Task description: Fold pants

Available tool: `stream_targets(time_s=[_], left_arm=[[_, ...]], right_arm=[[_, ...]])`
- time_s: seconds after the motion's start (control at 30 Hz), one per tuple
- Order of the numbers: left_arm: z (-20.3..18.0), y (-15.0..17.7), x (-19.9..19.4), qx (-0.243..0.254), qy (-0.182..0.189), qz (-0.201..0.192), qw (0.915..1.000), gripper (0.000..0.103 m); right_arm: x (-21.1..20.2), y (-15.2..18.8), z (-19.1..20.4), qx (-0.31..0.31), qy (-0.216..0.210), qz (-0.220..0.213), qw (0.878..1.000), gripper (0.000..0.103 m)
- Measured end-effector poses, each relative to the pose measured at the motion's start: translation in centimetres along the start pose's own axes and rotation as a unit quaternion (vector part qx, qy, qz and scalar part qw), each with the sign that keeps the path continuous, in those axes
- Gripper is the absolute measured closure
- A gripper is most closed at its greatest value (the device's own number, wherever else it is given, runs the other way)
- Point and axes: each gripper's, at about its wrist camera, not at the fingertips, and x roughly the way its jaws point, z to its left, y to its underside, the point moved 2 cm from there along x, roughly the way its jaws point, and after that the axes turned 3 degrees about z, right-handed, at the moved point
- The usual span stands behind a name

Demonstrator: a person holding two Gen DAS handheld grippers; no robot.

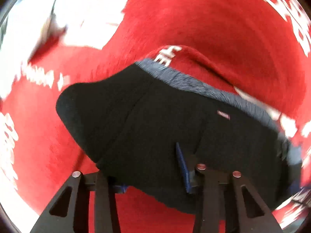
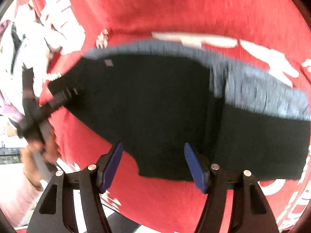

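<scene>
Dark navy pants lie folded on a red cloth with white lettering; a paler inner layer shows along their far edge. My left gripper stands open, its jaws wide apart. The pants' near edge lies over the left finger and hides it; the right blue pad shows on top of the fabric. In the right wrist view the pants fill the middle. My right gripper is open, blue pads apart, above the pants' near edge. The left gripper appears there at the pants' left end, held by a hand.
The red cloth covers the whole surface under the pants. White and pale clutter sits beyond the cloth at the far left. Both views are motion-blurred.
</scene>
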Motion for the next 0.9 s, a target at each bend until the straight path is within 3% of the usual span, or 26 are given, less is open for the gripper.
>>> stream_targets(time_s=[0.03, 0.13, 0.27, 0.33, 0.5, 0.63, 0.73, 0.77, 0.8, 0.83, 0.9], left_arm=[[-0.9, 0.2, -0.2, 0.034, -0.025, -0.013, 0.999, 0.061], [-4.1, 1.6, -0.4, 0.15, -0.113, -0.054, 0.9806, 0.061], [-6.1, 2.7, -0.1, 0.248, -0.181, -0.087, 0.9478, 0.061], [-6.4, 3.2, 0.0, 0.271, -0.193, -0.095, 0.9383, 0.061], [-6.4, 3.0, -0.5, 0.275, -0.193, -0.097, 0.9368, 0.061], [-6.7, 3.6, -0.6, 0.28, -0.201, -0.103, 0.9331, 0.061], [-7.3, 4.2, -0.7, 0.282, -0.205, -0.106, 0.9312, 0.061], [-7.3, 4.2, -0.6, 0.282, -0.203, -0.104, 0.9317, 0.061], [-7.4, 4.2, -0.6, 0.282, -0.201, -0.099, 0.9328, 0.061], [-7.6, 4.3, -0.8, 0.284, -0.201, -0.101, 0.932, 0.061], [-8.4, 4.5, -1.8, 0.301, -0.2, -0.117, 0.925, 0.061]], right_arm=[[-0.7, -1.1, 0.2, 0.003, -0.011, -0.006, 1.0, 0.032], [-1.7, -4.1, 1.4, 0.009, -0.046, -0.007, 0.999, 0.032], [-1.9, -9.0, 5.1, -0.025, -0.084, 0.008, 0.996, 0.032], [-1.1, -11.6, 8.1, -0.048, -0.107, 0.032, 0.993, 0.032], [1.7, -14.6, 14.4, -0.108, -0.125, 0.093, 0.982, 0.032], [6.5, -14.6, 19.2, -0.176, -0.084, 0.173, 0.965, 0.032], [8.8, -14.5, 20.5, -0.194, -0.072, 0.194, 0.959, 0.034], [9.5, -14.5, 20.5, -0.192, -0.068, 0.199, 0.959, 0.041], [10.0, -14.5, 20.2, -0.183, -0.067, 0.202, 0.96, 0.073], [10.3, -14.5, 19.5, -0.168, -0.076, 0.204, 0.961, 0.083], [9.5, -14.5, 18.5, -0.155, -0.086, 0.189, 0.966, 0.085]])
